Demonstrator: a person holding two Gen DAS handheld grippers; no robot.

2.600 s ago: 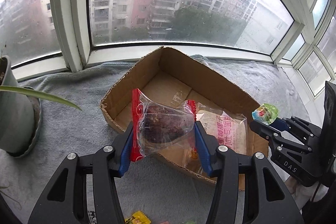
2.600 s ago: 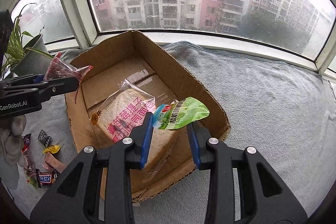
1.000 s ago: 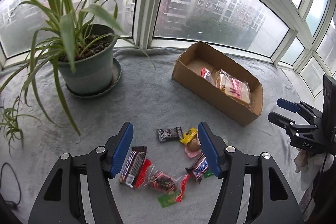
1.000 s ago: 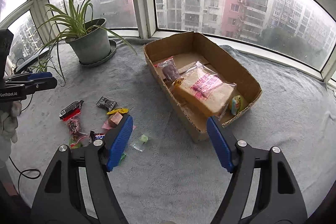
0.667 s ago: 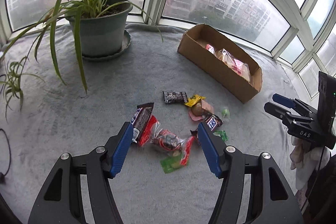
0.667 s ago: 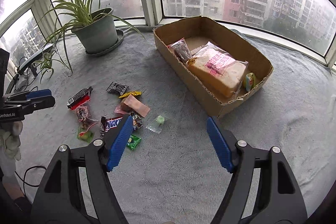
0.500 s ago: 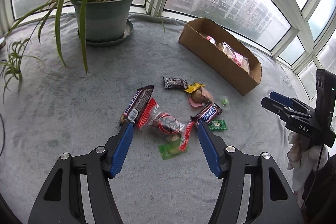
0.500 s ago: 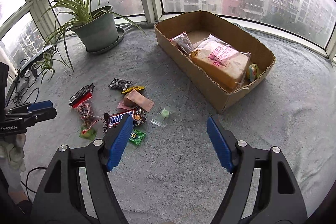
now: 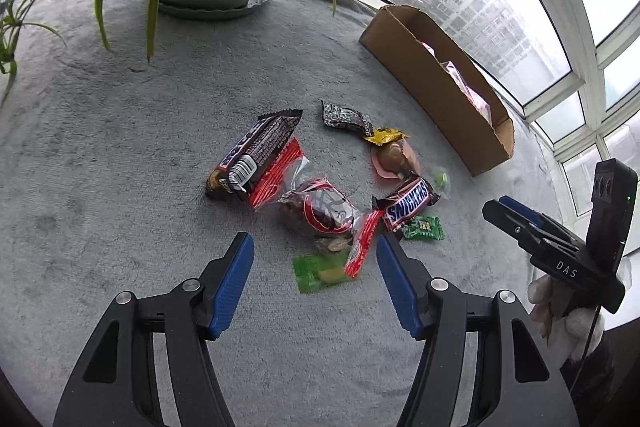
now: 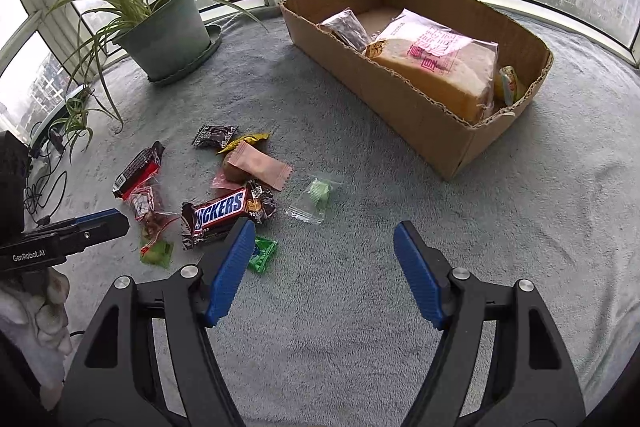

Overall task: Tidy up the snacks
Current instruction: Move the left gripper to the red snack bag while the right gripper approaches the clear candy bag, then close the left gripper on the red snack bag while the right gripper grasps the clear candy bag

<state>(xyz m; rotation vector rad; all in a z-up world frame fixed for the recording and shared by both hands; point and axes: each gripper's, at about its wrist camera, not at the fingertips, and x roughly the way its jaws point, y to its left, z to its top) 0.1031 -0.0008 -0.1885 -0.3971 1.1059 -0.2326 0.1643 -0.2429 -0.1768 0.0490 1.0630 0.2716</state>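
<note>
Snacks are my job here, and they now sit in two groups: a loose pile on the grey blanket point(image 9: 120, 147) and a few pieces already in the cardboard box point(image 10: 400, 99). A couple of seconds back each gripper carried a packet over that box; the red-edged clear packet point(image 10: 346, 27) and the small green pouch point(image 10: 508, 87) now lie inside, either side of the big bread bag point(image 10: 436, 63). Both hands have since swung back and come down over the pile, so I judge one drop-off finished and the next pick beginning.

My left gripper point(image 9: 312, 271) stands open with nothing between its blue pads. In its view the clear packet with red ends point(image 9: 320, 207) lies just ahead at twelve o'clock, and a flat green candy point(image 9: 320, 271) sits almost between the tips, untouched.

My right gripper point(image 10: 324, 255) is spread wider and equally empty. From its camera the Snickers bar point(image 10: 220, 211) lies at about ten o'clock, a green wrapper point(image 10: 262, 255) shows just beside the left finger, and the clear sachet with a green sweet point(image 10: 316, 195) is at twelve. The box sits at one o'clock, well apart.
</note>
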